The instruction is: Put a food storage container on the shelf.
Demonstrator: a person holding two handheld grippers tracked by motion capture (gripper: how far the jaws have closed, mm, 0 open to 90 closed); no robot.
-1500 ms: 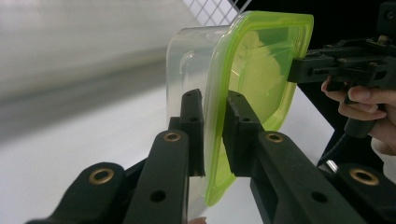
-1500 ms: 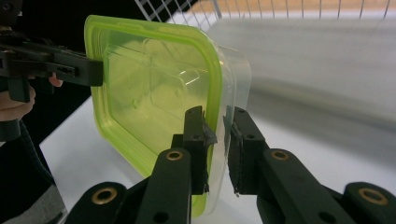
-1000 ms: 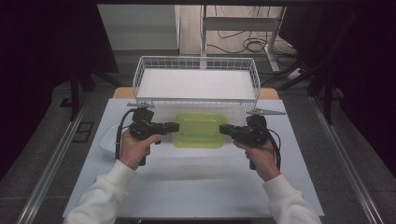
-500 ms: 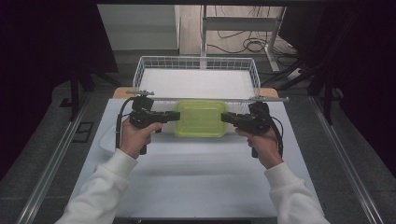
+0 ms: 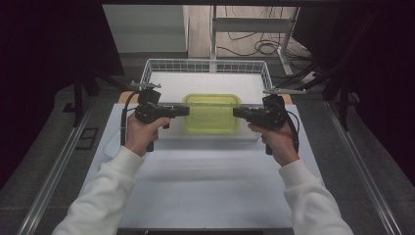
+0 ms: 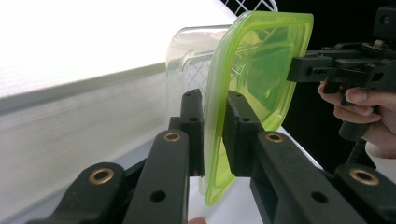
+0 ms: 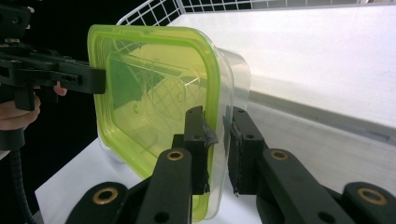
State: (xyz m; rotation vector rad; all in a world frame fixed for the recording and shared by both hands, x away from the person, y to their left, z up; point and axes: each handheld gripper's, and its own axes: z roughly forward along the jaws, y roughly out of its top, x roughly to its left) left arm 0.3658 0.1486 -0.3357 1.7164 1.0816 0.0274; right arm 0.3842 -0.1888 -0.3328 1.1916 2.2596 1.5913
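A clear plastic container with a yellow-green lid point(image 5: 211, 113) hangs level above the white table, just in front of the wire basket. My left gripper point(image 5: 186, 110) is shut on its left rim and my right gripper point(image 5: 236, 112) on its right rim. In the left gripper view my jaws point(image 6: 212, 100) pinch the lid's edge point(image 6: 261, 60), with the other gripper point(image 6: 299, 67) on the far side. In the right gripper view my jaws point(image 7: 217, 116) clamp the rim of the container point(image 7: 154, 93), and the left gripper point(image 7: 100, 79) grips the opposite edge.
A white wire basket point(image 5: 205, 63) with a white floor stands straight behind the container. The white tabletop point(image 5: 205, 181) stretches toward the person. Metal rails run along both table sides, and cables lie on the floor beyond the basket.
Both hands have lifted the container together and carried it away from the person, toward the basket. The grip on both rims is unchanged.
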